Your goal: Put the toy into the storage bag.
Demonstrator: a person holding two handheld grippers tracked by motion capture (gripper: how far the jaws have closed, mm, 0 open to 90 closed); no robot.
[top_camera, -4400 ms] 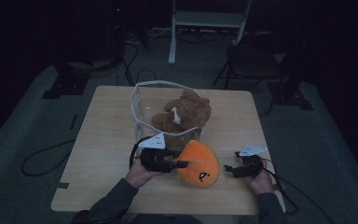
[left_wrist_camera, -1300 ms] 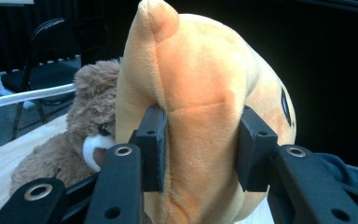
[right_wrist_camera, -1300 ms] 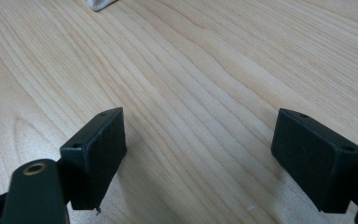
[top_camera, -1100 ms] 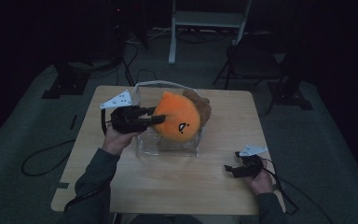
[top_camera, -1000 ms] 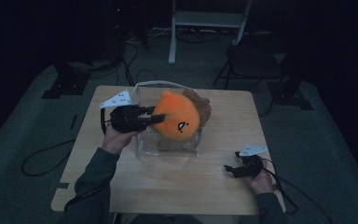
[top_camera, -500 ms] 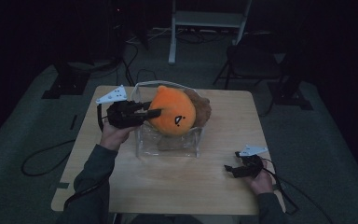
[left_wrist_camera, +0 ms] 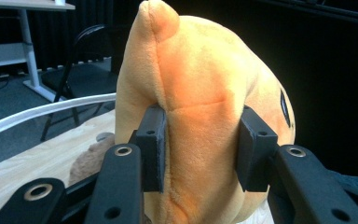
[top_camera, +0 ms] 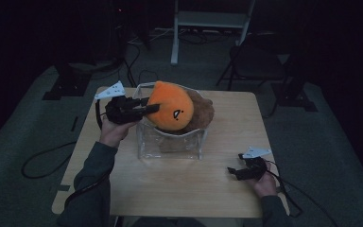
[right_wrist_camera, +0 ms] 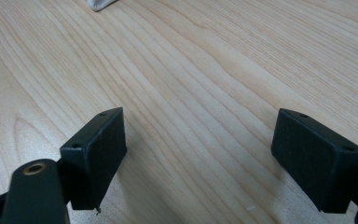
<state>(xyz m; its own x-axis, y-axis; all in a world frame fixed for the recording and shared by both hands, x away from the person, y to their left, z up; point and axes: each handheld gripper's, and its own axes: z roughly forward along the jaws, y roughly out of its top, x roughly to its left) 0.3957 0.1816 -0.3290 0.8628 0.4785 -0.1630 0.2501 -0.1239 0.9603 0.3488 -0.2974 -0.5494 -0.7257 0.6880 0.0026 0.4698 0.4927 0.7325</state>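
An orange plush toy (top_camera: 170,105) with a small black face mark hangs over the clear plastic box (top_camera: 170,142), resting partly on the brown teddy bear (top_camera: 201,113) inside it. My left gripper (top_camera: 146,109) is shut on the plush's left side; in the left gripper view both pads (left_wrist_camera: 151,147) press into the orange plush toy (left_wrist_camera: 200,121). My right gripper (top_camera: 234,172) lies on the wooden table (top_camera: 179,184) near the front right, open, with bare wood (right_wrist_camera: 196,107) between its jaws.
The box's white rim (left_wrist_camera: 42,112) and a folding chair (left_wrist_camera: 74,56) show behind the plush. Beyond the table stand a chair (top_camera: 250,61) and a white desk frame (top_camera: 208,23); cables (top_camera: 42,156) lie on the floor at left.
My left gripper has carried the orange plush from the table's front up and back over the box, then slightly further back and left. The right gripper has stayed still.
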